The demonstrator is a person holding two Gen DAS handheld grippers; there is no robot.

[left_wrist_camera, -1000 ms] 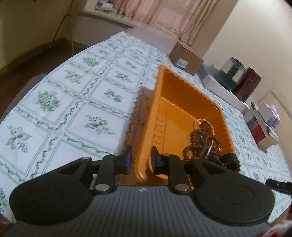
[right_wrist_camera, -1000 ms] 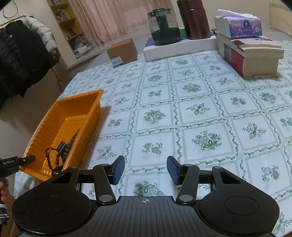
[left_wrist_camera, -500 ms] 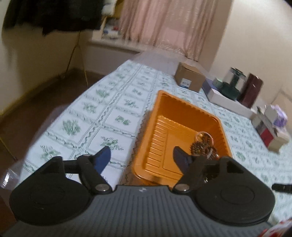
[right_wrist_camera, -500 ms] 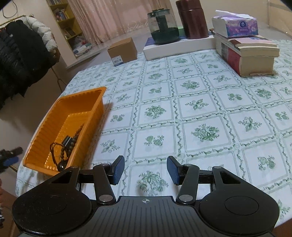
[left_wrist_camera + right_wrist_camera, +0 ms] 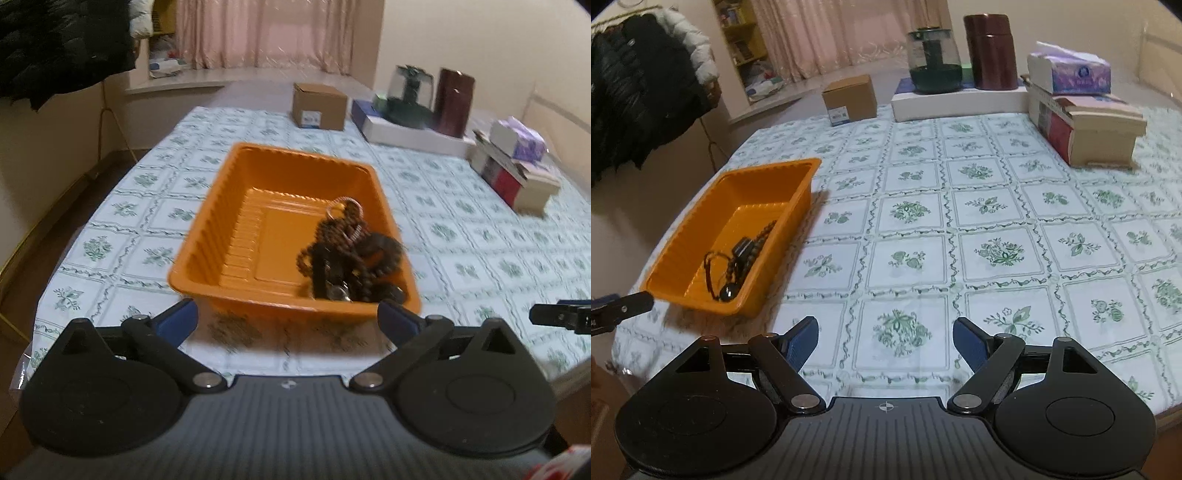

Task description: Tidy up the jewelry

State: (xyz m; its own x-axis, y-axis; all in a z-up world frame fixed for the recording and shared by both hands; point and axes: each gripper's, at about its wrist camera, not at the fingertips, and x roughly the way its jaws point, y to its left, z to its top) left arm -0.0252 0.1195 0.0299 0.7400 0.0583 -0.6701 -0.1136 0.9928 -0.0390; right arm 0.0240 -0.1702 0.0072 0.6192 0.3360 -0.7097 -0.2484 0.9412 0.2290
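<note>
An orange tray stands on the green-patterned tablecloth; it also shows at the left in the right wrist view. A heap of dark bead strings and a metal ring lies in its near right corner, also seen in the right wrist view. My left gripper is wide open and empty, just in front of the tray's near rim. My right gripper is open and empty over bare tablecloth, to the right of the tray.
At the back of the table stand a cardboard box, a white box carrying a glass pot and a dark red canister, and books with a tissue pack. The table edge is close behind both grippers.
My left gripper opened wide and drew back from the tray's side to its near end. My right gripper opened wider and pulled back a little.
</note>
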